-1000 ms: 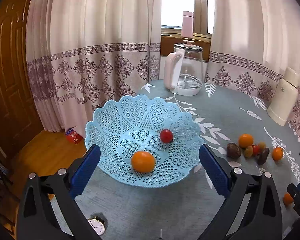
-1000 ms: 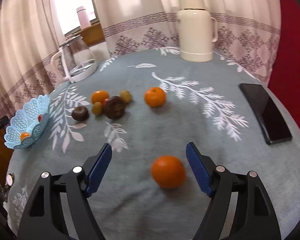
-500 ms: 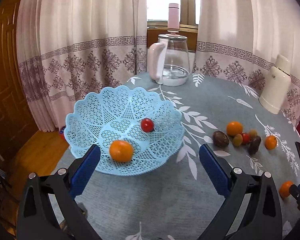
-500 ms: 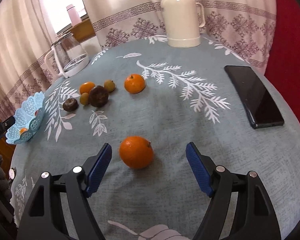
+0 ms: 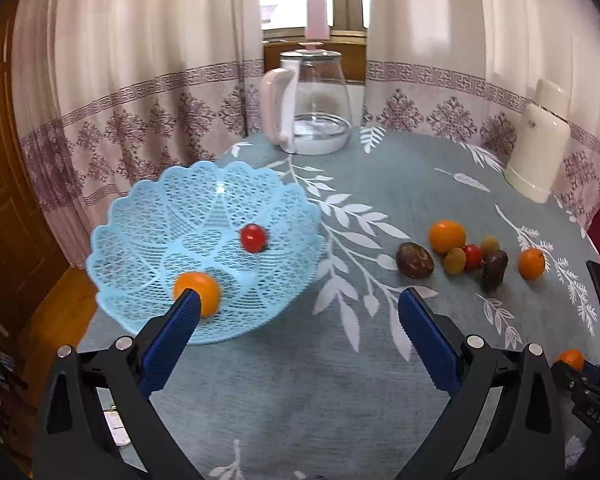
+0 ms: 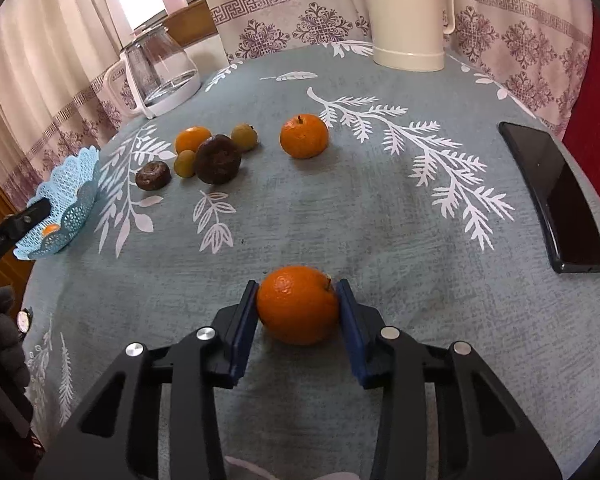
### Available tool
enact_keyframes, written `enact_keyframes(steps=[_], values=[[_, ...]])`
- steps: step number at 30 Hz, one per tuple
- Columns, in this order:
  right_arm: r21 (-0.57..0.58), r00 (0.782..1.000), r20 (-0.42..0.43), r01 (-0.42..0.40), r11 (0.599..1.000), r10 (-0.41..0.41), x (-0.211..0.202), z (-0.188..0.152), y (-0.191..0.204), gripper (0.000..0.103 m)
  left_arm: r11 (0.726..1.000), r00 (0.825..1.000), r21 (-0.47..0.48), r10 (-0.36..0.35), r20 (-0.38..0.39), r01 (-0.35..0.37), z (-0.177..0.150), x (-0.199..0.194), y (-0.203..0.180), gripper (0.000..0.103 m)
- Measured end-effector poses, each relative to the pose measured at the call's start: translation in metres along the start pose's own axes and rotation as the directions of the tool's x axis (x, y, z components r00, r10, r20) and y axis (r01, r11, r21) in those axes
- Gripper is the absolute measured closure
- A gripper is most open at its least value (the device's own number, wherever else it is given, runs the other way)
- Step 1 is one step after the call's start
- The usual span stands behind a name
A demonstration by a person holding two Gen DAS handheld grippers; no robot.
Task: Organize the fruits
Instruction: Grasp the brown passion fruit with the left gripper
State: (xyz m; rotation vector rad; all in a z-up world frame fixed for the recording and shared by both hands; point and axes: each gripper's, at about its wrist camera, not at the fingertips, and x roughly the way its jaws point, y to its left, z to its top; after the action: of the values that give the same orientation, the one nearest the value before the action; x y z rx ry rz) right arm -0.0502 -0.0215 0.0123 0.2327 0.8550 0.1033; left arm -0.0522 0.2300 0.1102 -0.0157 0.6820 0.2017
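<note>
Fingers (image 6: 247, 322) hide orange (image 6: 298, 304) sides; basket (image 6: 66, 200) partly cut off.

Left wrist view: basket (image 5: 140, 240) at centre left on surface (image 5: 300, 380), tomato (image 5: 253, 238) inside; fruit cluster (image 5: 466, 256) at right; kettle (image 5: 308, 104) behind, top centre.

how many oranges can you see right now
4: round orange between the right gripper's jaws, one in the blue lattice basket, two loose on the tablecloth. None looks hidden.
</note>
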Motion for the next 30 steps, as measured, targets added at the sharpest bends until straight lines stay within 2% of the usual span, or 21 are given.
enact_keyframes(steps=[8, 10, 14, 19, 24, 27, 30], values=[[0.006, 1.000, 0.011, -0.025, 1.000, 0.025, 0.000, -0.002, -0.001, 0.064, 0.994, 0.997, 0.076, -0.071, -0.036, 0.073, 0.005, 0.031, -0.045, 0.003], [0.007, 0.999, 0.012, -0.032, 0.999, 0.032, -0.001, -0.002, -0.001, 0.064, 0.992, 0.996, 0.098, -0.076, -0.047, 0.080, 0.007, 0.039, -0.056, 0.008], [0.020, 0.998, 0.010, -0.056, 0.998, 0.056, 0.000, -0.002, -0.005, 0.064, 0.984, 0.991, 0.133, -0.109, -0.078, 0.119, 0.011, 0.058, -0.075, 0.011], [0.032, 0.997, 0.008, -0.080, 0.996, 0.080, 0.001, -0.002, -0.007, 0.062, 0.977, 0.978, 0.132, -0.149, -0.147, 0.169, 0.015, 0.086, -0.084, 0.029], [0.040, 0.996, 0.008, -0.093, 0.995, 0.093, 0.002, -0.002, -0.009, 0.062, 0.973, 0.960, 0.093, -0.188, -0.210, 0.211, 0.016, 0.110, -0.082, 0.039], [0.041, 0.996, 0.007, -0.095, 0.995, 0.094, 0.002, -0.002, -0.009, 0.062, 0.971, 0.956, 0.089, -0.200, -0.215, 0.223, 0.017, 0.114, -0.082, 0.040], [0.040, 0.996, 0.008, -0.092, 0.995, 0.092, 0.002, -0.002, -0.009, 0.062, 0.969, 0.954, 0.096, -0.205, -0.218, 0.230, 0.019, 0.117, -0.084, 0.048]])
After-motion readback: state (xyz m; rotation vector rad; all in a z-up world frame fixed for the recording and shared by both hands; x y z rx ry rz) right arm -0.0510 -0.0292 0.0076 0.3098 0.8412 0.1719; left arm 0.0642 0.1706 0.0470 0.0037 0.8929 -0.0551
